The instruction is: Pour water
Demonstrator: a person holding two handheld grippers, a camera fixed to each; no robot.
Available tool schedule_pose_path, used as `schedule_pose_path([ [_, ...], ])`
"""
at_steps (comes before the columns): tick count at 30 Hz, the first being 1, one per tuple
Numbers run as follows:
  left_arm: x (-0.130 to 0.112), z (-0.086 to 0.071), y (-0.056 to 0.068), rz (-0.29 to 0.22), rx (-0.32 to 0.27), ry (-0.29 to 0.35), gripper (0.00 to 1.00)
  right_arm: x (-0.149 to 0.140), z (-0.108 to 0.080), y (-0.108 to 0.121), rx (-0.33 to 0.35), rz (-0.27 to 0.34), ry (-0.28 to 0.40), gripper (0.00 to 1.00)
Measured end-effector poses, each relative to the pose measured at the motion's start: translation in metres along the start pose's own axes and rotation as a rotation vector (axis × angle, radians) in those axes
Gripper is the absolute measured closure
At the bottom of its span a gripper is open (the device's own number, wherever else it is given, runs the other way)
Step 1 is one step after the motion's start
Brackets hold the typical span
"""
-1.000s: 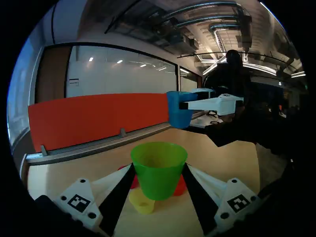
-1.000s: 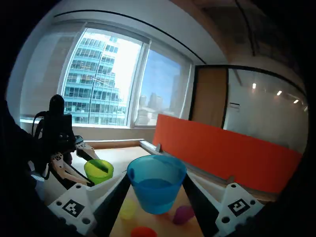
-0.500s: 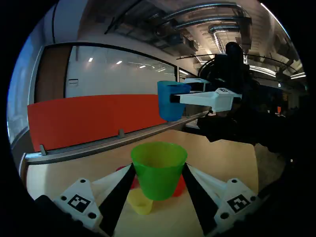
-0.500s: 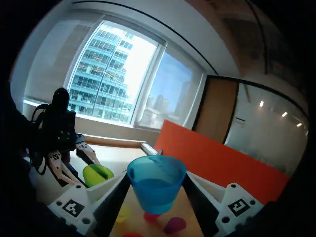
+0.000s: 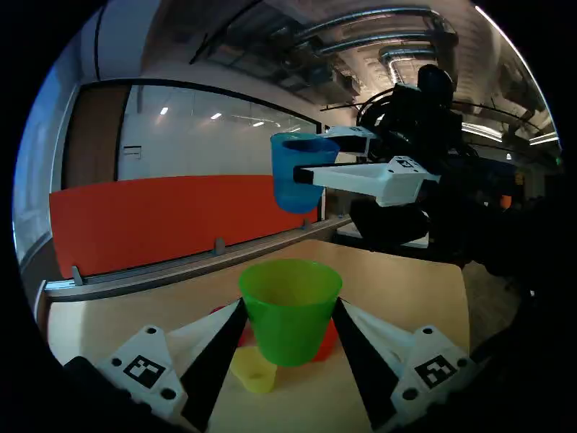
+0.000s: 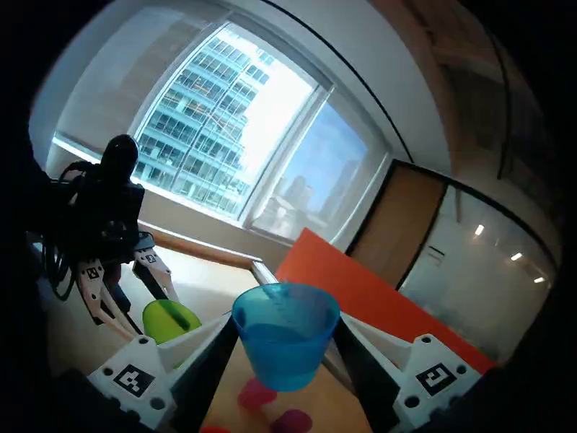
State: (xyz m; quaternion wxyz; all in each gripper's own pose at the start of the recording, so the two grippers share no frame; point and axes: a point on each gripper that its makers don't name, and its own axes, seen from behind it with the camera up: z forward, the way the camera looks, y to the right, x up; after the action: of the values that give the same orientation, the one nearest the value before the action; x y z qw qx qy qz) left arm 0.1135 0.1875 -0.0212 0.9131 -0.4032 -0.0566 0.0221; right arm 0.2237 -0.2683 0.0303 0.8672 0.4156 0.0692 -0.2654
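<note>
Left gripper (image 5: pixel 288 317) clamps green cup (image 5: pixel 290 335), upright, over table (image 5: pixel 411 281). Right gripper (image 6: pixel 285 335) pinches blue cup (image 6: pixel 285 357), water inside, roughly upright. Blue cup higher than green, beyond it, well apart. Small yellow cup (image 5: pixel 252 369) just below green.

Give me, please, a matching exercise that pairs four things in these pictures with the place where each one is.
Things:
1. green cup
2. blue cup
3. yellow cup
4. orange panel

Places:
A. standing on the table
B. gripped in the right tongs, water inside
C. upright behind the table
D. gripped in the left tongs

Pairs: 1-D, 2-B, 3-A, 4-C.
</note>
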Motion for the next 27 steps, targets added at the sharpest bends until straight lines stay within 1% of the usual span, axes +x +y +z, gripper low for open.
schedule_pose_path([
  [6, 0.003, 0.000, 0.002, 0.002, -0.005, 0.004, 0.17, 0.008, 0.006, -0.002, 0.003, -0.072, 0.005, 0.10],
  [12, 0.004, 0.001, 0.004, 0.005, -0.011, 0.006, 0.17, 0.011, 0.013, -0.006, 0.015, -0.140, -0.003, 0.10],
  [19, 0.003, 0.001, 0.003, 0.004, -0.008, 0.007, 0.17, 0.012, 0.020, -0.010, 0.015, -0.226, -0.015, 0.10],
  [24, 0.003, 0.002, 0.002, 0.002, -0.008, 0.008, 0.17, 0.013, 0.023, -0.010, 0.010, -0.279, -0.023, 0.10],
  [27, 0.003, 0.001, 0.002, 0.001, -0.009, 0.009, 0.17, 0.016, 0.024, -0.015, 0.009, -0.307, -0.030, 0.10],
])
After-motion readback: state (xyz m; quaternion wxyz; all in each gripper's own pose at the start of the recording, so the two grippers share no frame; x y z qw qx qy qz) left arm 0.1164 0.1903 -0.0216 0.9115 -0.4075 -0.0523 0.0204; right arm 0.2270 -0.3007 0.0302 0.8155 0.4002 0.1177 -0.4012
